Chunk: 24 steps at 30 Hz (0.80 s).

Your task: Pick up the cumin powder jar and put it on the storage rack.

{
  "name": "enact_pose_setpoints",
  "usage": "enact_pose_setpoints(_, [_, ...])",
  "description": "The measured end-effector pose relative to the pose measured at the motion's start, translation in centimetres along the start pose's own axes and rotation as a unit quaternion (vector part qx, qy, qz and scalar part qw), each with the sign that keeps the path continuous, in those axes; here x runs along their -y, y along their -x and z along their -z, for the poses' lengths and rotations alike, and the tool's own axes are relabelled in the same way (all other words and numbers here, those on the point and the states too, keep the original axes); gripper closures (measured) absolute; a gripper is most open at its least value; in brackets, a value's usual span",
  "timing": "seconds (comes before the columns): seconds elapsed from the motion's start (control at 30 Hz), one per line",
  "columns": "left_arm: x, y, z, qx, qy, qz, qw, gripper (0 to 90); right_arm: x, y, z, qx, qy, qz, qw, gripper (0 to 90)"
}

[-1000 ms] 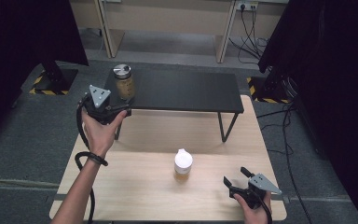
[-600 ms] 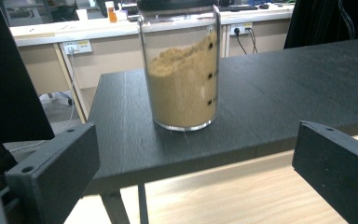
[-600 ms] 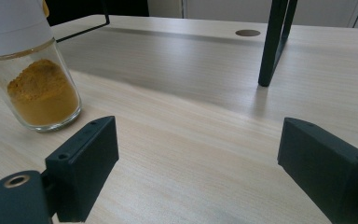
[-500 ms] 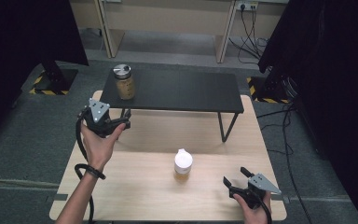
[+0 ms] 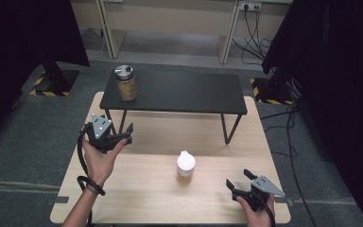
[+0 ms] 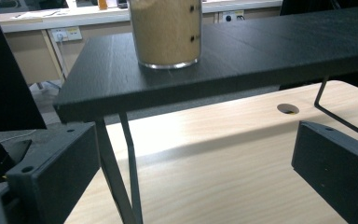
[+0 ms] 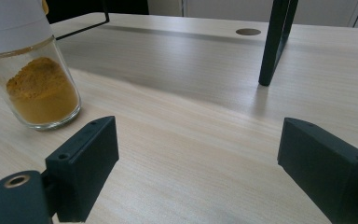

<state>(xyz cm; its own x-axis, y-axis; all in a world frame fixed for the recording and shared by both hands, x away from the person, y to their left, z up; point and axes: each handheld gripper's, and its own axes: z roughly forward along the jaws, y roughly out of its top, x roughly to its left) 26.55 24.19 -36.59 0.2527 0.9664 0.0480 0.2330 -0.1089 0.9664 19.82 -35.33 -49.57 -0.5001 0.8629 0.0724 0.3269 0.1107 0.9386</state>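
My left tongs (image 5: 123,134) stand wide open with nothing between the jaws, hovering low over the counter (image 5: 137,198) just in front of the black shelf (image 5: 179,94). The glass jar (image 5: 125,83) with the metal lid stands upright on that shelf, ahead of and above these tongs, near the shelf's left end. My right tongs (image 5: 238,181) rest near the counter's edge, also wide open and empty, with the small white-capped spice jar (image 5: 185,169) ahead and to their left, apart from them.

I judge both jars stiff, smooth and breakable; glass will slip, so I would grip across the straight wall at mid-height, not the lid. The shelf jar looks well filled with pale powder, so fairly heavy; the small one holds only a little orange powder.

In the left gripper view the shelf jar's (image 6: 165,32) top is cut off, and in the right gripper view the spice jar's (image 7: 30,74) cap runs out of frame.
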Motion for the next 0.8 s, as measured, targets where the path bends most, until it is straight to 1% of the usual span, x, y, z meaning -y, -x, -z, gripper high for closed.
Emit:
enact_pose_setpoints(0.17, [1.5,0.1,0.8,0.003,-0.002,0.0,1.0,0.1,0.0,0.0,0.0,0.0,0.0,0.001,1.0,12.4])
enact_pose_setpoints(0.3, [2.6,0.1,1.3,0.004,-0.003,0.004,1.0,0.1,0.0,0.0,0.0,0.0,0.0,0.001,1.0,12.4])
enact_pose_setpoints(0.4, [3.4,-0.1,1.4,0.011,-0.007,0.017,0.9998,0.1,-0.1,-0.1,0.0,0.001,-0.003,0.002,1.0,12.5])
enact_pose_setpoints(0.53, [4.4,-0.1,1.7,0.016,-0.01,0.024,0.9995,0.1,-0.1,-0.2,-0.1,0.001,-0.003,0.006,1.0,12.8])
enact_pose_setpoints(0.63, [5.5,-0.2,2.1,0.018,-0.011,0.03,0.9993,0.4,-0.1,-0.2,0.0,0.002,-0.003,0.005,1.0,12.8])
enact_pose_setpoints(0.8, [8.0,-0.2,2.8,0.026,-0.015,0.038,0.9988,0.4,-0.2,-0.2,-0.1,0.001,-0.005,0.009,0.9999,12.9])
